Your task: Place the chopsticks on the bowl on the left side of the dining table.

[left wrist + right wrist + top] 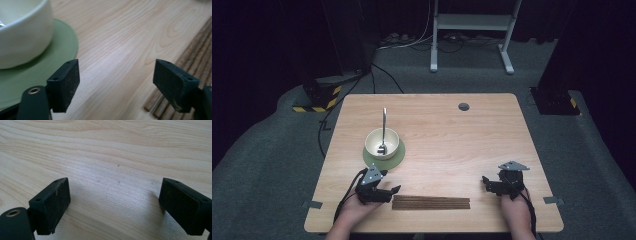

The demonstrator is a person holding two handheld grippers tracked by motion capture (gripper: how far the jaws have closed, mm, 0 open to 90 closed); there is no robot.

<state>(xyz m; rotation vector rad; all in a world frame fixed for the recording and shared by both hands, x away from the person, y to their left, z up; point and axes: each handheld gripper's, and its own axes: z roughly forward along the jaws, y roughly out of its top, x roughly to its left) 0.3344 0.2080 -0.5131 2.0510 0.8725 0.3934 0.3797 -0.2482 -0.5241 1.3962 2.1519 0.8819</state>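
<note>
At the near edge of the wooden surface (452, 135), two forearms come in from below, one toward each near corner. The left hand (354, 210) holds the left gripper (393, 192) low over the surface near the near-left corner, its jaws pointing right toward the left end of a strip of dark brown sticks. In the left gripper view the jaws stand wide apart, released, with bare wood grain between them; the sticks (190, 62) run along the right side, passing beside and under the right jaw, and I cannot tell whether it touches them.

The right hand (514, 207) holds the right gripper (486, 182) near the near-right corner, pointing left, with the grey three-cornered plate on top. In the right gripper view its jaws are likewise spread wide and hold nothing, only pale wood grain beyond them.

Between the two grippers, the strip of sticks (431, 202) lies flat, parallel to the near edge.

Farther in, left of the middle, a round green mat (398, 156) carries a cream bowl (374, 145). A metal spoon (383, 130) stands in the bowl, head down inside, handle leaning on the far rim and rising toward the far edge. In the left gripper view the bowl (25, 35) and mat (60, 50) sit at upper left.

Near the far edge, right of centre, is a small round grey cable hole (463, 106).
</note>
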